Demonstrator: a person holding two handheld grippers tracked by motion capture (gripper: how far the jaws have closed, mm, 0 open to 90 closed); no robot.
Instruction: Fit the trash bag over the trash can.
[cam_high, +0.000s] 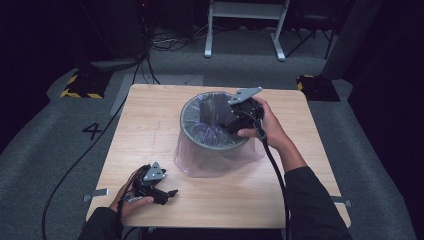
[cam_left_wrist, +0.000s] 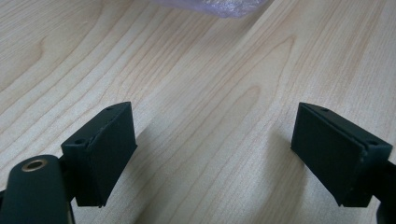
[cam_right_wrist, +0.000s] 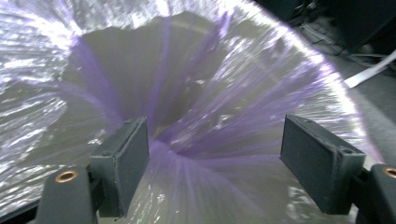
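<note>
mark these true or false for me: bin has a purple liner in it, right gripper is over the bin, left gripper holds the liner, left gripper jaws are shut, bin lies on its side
The bin has a purple liner in it: true.
The right gripper is over the bin's mouth: true.
The left gripper holds the liner: false, nothing is between its jaws; it rests on the table.
The left gripper's jaws are shut: false, they stand wide apart.
The bin lies on its side: false, it stands upright.

1. One waste bin (cam_high: 212, 132) stands under the right gripper (cam_high: 235, 120).
2. One clear purple-tinted bag (cam_high: 200, 162) lines it.
3. Two grippers in all, the left gripper (cam_high: 167, 195) near the table (cam_high: 150, 125) edge.
</note>
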